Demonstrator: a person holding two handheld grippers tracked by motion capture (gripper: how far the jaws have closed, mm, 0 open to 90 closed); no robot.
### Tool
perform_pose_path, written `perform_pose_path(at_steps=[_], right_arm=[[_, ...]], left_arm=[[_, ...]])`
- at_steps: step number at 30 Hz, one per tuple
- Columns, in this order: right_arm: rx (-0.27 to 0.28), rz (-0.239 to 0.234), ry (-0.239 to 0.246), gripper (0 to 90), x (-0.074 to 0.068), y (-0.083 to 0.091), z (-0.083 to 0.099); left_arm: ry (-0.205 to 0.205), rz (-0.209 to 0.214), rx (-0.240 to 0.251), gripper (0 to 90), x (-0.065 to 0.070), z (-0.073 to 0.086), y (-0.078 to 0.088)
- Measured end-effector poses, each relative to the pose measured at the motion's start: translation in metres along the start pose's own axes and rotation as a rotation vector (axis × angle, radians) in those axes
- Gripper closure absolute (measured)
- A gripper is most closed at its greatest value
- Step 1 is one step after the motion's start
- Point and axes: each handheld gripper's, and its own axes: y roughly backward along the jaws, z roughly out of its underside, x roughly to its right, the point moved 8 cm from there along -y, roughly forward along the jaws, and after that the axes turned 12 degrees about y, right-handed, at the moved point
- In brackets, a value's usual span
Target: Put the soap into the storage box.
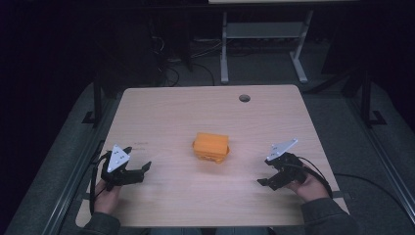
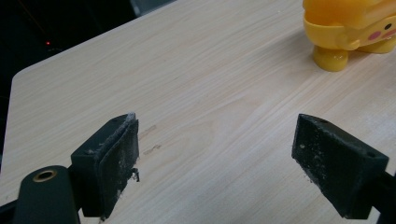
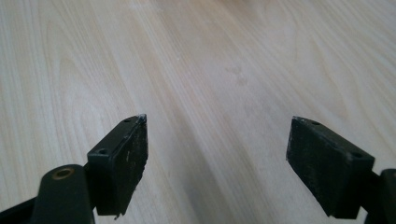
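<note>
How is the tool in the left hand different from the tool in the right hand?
The left tool sits at the table's left side and points right toward the yellow toy; the right tool sits at the right side and points left. The left tool's camera sees the toy's foot; the right tool's sees bare wood. Both are black, open, holding nothing, with a grey plate on top.

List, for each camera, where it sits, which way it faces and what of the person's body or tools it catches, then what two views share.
High view: above the person's side, looking forward and down on the wooden table; both hands show, holding the left tool and right tool, either side of the yellow toy.
Left gripper view: on the left tool, looking along its open jaws over the tabletop toward the toy.
Right gripper view: on the right tool, looking along its open jaws at bare tabletop.
Shared: the high and left gripper views both show the toy.
</note>
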Motion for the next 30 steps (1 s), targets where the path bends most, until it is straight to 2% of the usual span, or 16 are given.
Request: perform_pose_path(at_steps=[4, 10, 17, 22, 30], right_arm=[[0.02, 0.004, -0.025, 20.2, -0.003, 0.001, 0.006], [0.012, 0.015, -0.033, 20.6, -0.007, 0.001, 0.019], [0.018, 0.028, -0.066, 20.6, -0.013, 0.001, 0.034], [0.022, 0.044, -0.073, 20.6, -0.018, 0.003, 0.042], [0.07, 0.096, -0.084, 20.6, -0.027, 0.012, 0.051]], left_arm=[[0.001, 0.001, 0.001, 14.1, 0.0, 0.0, 0.0], [0.0, 0.006, -0.001, 14.2, 0.002, 0.0, 0.0], [-0.011, 0.008, -0.005, 14.1, 0.003, 0.001, -0.001], [-0.014, 0.007, -0.006, 14.1, 0.003, 0.001, -0.001], [-0.019, 0.012, -0.007, 14.1, 0.005, 0.001, -0.001]])
